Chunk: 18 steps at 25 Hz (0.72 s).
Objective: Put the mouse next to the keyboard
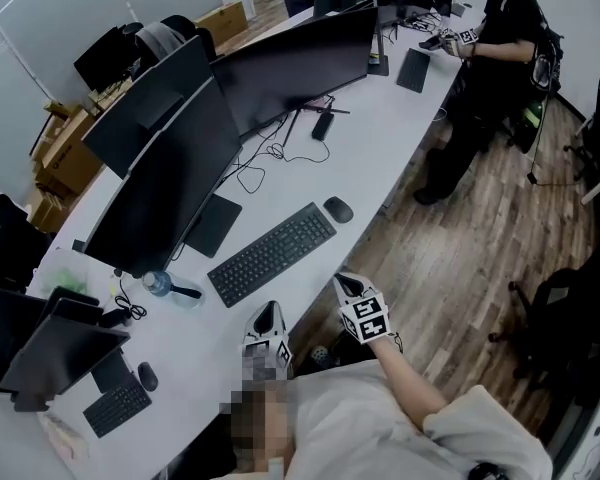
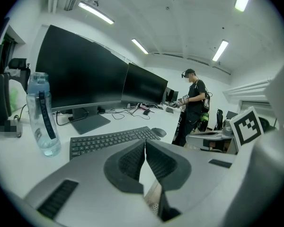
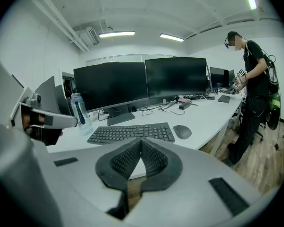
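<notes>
**Black mouse sits by the keyboard, both grippers closed on nothing**

Black plastic, by the look of it, makes up the mouse (image 1: 338, 209): a low, smooth, rounded dome with a matte dark top. It lies flat on the white desk (image 1: 400, 138), just beside the right end of the black keyboard (image 1: 272, 253). A narrow strip of bare desk shows between the two, so they are apart and not touching. No cable is visible running from it, though the mouse is small in every view and a thin lead could be missed.

It should handle as a light, rigid shell that will not give under the pads. The curved top is likely slippery, so a pinch from above could squirt it out. The better hold is across its two long flanks, low down near the desk, with the jaws spread wider than the body and closed gently. It slides easily on the desk, so a push would also move it.

The left gripper (image 2: 145, 148) has its ribbed pads pressed tip to tip with nothing between them. The right gripper (image 3: 141, 148) is the same, pads together and empty. Both hover at the near edge of the desk, well short of the keyboard and mouse.

Judged from how things lie, the mouse already sits where the task wants it.
</notes>
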Tool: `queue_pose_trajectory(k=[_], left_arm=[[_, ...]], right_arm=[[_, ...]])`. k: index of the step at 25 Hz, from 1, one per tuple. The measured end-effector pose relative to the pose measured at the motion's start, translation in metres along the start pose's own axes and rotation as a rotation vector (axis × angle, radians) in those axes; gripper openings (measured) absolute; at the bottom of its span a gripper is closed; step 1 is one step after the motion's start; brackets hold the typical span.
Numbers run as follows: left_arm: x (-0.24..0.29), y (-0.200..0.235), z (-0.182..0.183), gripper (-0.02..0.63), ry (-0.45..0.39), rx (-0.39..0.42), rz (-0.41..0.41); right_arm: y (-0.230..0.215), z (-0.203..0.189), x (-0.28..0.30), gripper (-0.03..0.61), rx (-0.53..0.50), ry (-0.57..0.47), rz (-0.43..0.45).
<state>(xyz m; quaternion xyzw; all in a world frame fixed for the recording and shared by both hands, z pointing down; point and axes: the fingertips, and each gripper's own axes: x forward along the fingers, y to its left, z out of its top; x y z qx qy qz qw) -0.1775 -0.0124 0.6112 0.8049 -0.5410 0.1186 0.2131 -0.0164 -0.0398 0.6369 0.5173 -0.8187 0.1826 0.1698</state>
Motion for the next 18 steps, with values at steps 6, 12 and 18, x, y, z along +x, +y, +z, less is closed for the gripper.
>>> queue_pose_trajectory(k=[6,12,18], left_arm=[[0.0,-0.002,-0.005,0.023,0.008,-0.003,0.012],[-0.004,0.004,-0.009,0.023,0.011,-0.016,0.034],[-0.003,0.009,-0.009,0.023,0.012,-0.024,0.045]], right_arm=[[-0.006,-0.008,0.0,0.002,0.008,0.025,-0.008],[-0.005,-0.013,0.003,0.002,0.01,0.037,-0.002],[-0.006,-0.013,0.005,0.002,0.012,0.041,0.003]])
